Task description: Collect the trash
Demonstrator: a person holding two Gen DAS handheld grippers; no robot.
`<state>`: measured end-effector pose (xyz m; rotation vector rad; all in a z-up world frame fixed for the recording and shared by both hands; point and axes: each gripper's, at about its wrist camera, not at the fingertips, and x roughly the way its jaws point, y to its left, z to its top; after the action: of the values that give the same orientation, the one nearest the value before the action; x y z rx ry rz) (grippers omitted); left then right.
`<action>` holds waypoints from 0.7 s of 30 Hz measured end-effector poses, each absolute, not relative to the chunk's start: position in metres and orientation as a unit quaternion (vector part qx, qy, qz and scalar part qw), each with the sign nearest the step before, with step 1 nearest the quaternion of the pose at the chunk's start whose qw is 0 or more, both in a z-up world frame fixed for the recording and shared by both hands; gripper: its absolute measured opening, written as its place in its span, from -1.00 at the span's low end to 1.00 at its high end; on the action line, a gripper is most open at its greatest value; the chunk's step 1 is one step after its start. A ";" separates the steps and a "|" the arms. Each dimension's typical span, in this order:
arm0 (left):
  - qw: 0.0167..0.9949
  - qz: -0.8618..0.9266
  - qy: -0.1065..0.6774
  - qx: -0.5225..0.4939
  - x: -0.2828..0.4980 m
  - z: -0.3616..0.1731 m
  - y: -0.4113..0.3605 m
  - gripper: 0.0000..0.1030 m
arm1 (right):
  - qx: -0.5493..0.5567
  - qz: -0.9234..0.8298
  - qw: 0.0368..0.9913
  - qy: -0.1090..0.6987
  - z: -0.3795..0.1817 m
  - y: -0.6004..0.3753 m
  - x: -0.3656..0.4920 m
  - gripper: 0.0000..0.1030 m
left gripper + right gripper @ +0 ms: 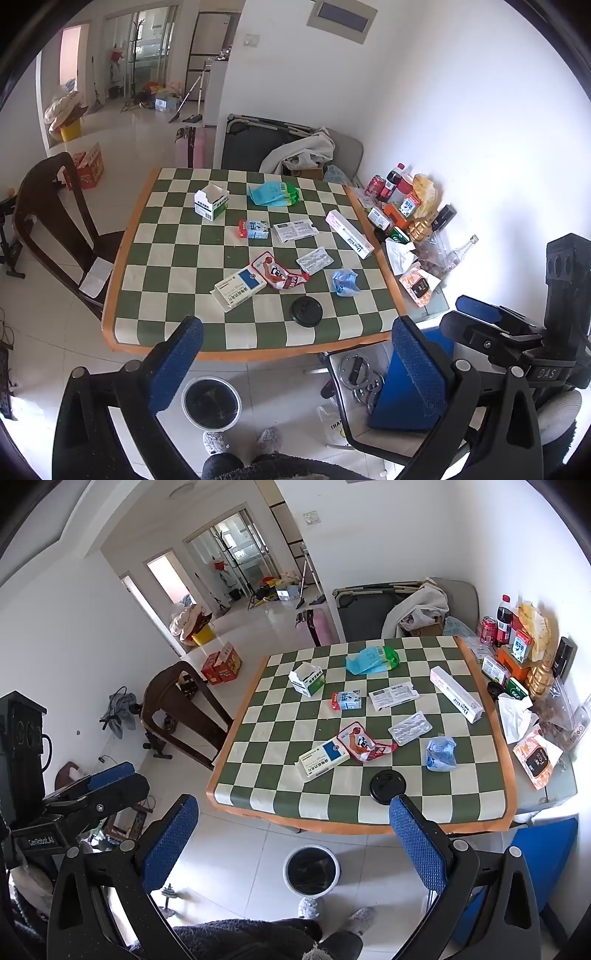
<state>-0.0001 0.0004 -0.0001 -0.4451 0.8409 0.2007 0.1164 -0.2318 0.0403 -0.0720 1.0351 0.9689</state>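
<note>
Trash lies scattered on the green checked table [177, 254] [266, 746]: a black lid [306, 311] [388, 782], a white and blue medicine box [238, 288] [322, 761], a red wrapper [277, 273] [364, 743], a crumpled blue wrapper [345, 282] [440, 753], a blister pack [314, 260] [410, 728], a long toothpaste box [349, 233] [456, 694] and an open white box [211, 201] [306, 678]. A black-lined bin [211, 403] [311, 870] stands on the floor below the near table edge. My left gripper [295, 363] and right gripper [295, 843] are both open, empty, held above the floor before the table.
A dark wooden chair [48, 221] [181, 705] stands left of the table. A side shelf on the right carries bottles, cans and packets [402, 206] [517, 653]. A blue box [402, 391] [543, 853] sits on the floor at right. My slippers [242, 441] are by the bin.
</note>
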 end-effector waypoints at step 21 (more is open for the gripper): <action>0.886 0.098 0.402 -0.212 0.000 0.000 0.000 1.00 | -0.030 0.446 0.758 0.476 0.041 -0.235 0.114 1.00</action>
<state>-0.0001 0.0000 0.0001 -0.4401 0.8354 0.2047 0.1143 -0.2354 0.0407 -0.0661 1.0365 0.9722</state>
